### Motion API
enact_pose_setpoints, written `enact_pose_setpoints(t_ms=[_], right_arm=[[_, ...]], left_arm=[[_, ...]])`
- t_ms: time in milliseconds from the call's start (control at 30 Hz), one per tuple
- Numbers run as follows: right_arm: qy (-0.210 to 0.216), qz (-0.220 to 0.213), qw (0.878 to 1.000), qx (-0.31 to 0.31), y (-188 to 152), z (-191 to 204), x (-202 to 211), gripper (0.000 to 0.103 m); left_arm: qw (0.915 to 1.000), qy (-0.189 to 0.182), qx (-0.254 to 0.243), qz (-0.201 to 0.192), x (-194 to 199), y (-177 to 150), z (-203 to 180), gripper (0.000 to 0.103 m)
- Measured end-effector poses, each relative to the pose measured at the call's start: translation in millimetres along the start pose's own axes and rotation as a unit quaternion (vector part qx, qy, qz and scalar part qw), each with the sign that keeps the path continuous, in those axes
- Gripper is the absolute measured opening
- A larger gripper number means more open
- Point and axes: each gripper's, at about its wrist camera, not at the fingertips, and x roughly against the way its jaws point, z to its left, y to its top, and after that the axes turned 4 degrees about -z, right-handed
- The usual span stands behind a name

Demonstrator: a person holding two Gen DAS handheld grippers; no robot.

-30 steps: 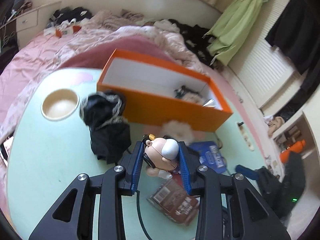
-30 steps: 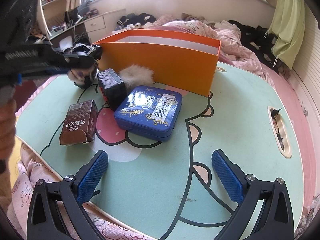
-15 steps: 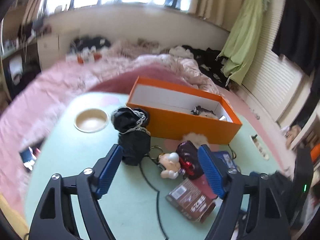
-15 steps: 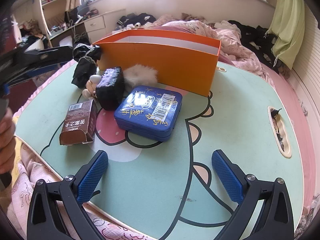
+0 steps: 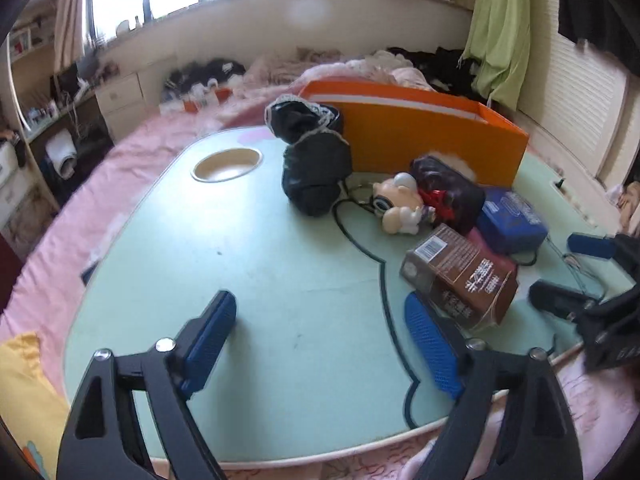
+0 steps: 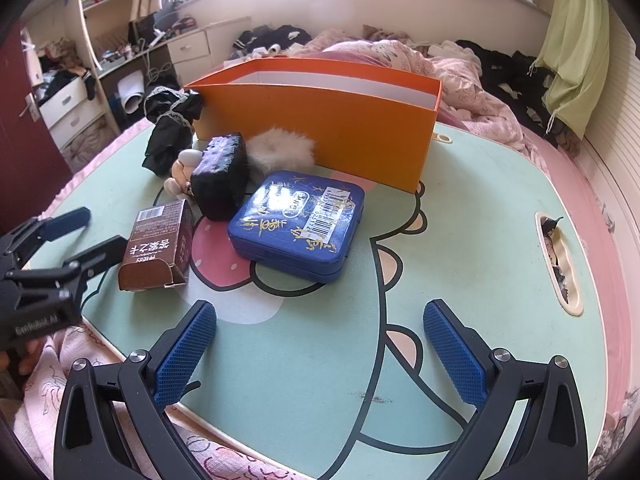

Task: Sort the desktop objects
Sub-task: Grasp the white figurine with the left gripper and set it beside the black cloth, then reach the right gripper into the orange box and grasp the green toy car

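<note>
- The left gripper (image 5: 320, 344) hangs low over the near edge of the green table (image 5: 260, 264), its blue pads spread wide apart with nothing between them.
- The right gripper (image 6: 320, 344) sits the same way above the table's front edge, jaws spread and empty.
- In the right wrist view the left gripper shows at 9 o'clock, just beside the brown carton.
- The orange box (image 6: 340, 124) stands at 12 o'clock on the far part of the table, its top open.
- A blue tin (image 6: 298, 222) lies flat in front of the box, a barcode sticker on its lid.
- A brown carton (image 6: 158, 246) lies on its side at 10 o'clock from the right gripper, near the tin but apart from it.
- A black pouch (image 6: 220, 176) stands between carton and box, touching the tin's far corner.
- A small doll (image 5: 398, 208) lies on its side against the pouch.
- A white fluffy ball (image 6: 280, 152) rests against the box front.
- A black cloth bundle (image 5: 312, 160) is heaped at the box's left end.
- A round cup recess (image 5: 226, 164) sits in the table at 11 o'clock in the left wrist view.
</note>
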Motion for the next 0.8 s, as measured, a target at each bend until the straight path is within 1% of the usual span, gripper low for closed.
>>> enact_pose_setpoints(t_ms=[67, 100, 133, 300, 533, 633, 700, 733, 800], right_arm=[[0.0, 0.0, 1.0, 0.0, 0.0, 0.2, 0.8, 0.103], [0.0, 0.0, 1.0, 0.0, -0.1, 1.1, 0.9, 0.103], [0.0, 0.0, 1.0, 0.001, -0.1, -0.1, 0.7, 0.103], [0.001, 0.0, 1.0, 0.001, -0.2, -0.2, 0.5, 0.103], [0.001, 0.001, 1.0, 0.002, -0.7, -0.4, 1.1, 0.103], [0.01, 0.013, 1.0, 0.007, -0.4, -1.7, 1.1, 0.101], [0.039, 0.023, 0.999, 0.022, 8.5, -1.6, 2.8, 0.089], [0.049, 0.019, 0.998, 0.029, 16.7, -1.6, 6.7, 0.088], [0.056, -0.017, 0.998, 0.037, 46.1, -6.7, 23.7, 0.088]], left_arm=[[1.0, -0.006, 0.002, -0.003, -1.5, -0.1, 0.6, 0.089], [0.9999, -0.012, 0.004, -0.003, -3.8, 0.5, 1.2, 0.098], [0.9999, -0.012, 0.003, -0.001, -7.2, 0.9, 1.1, 0.103], [0.9996, -0.018, 0.0, -0.022, -7.1, -3.9, 0.2, 0.103], [0.9995, -0.019, -0.001, -0.024, -13.2, -2.8, -0.9, 0.103], [0.9994, -0.02, -0.001, -0.029, -13.2, -4.2, -1.2, 0.103], [0.9992, -0.02, -0.001, -0.034, -12.7, -5.1, -1.4, 0.103], [0.9992, -0.02, -0.001, -0.035, -12.6, -5.3, -1.6, 0.103], [0.9991, -0.02, -0.001, -0.036, -12.7, -5.6, -1.1, 0.103]])
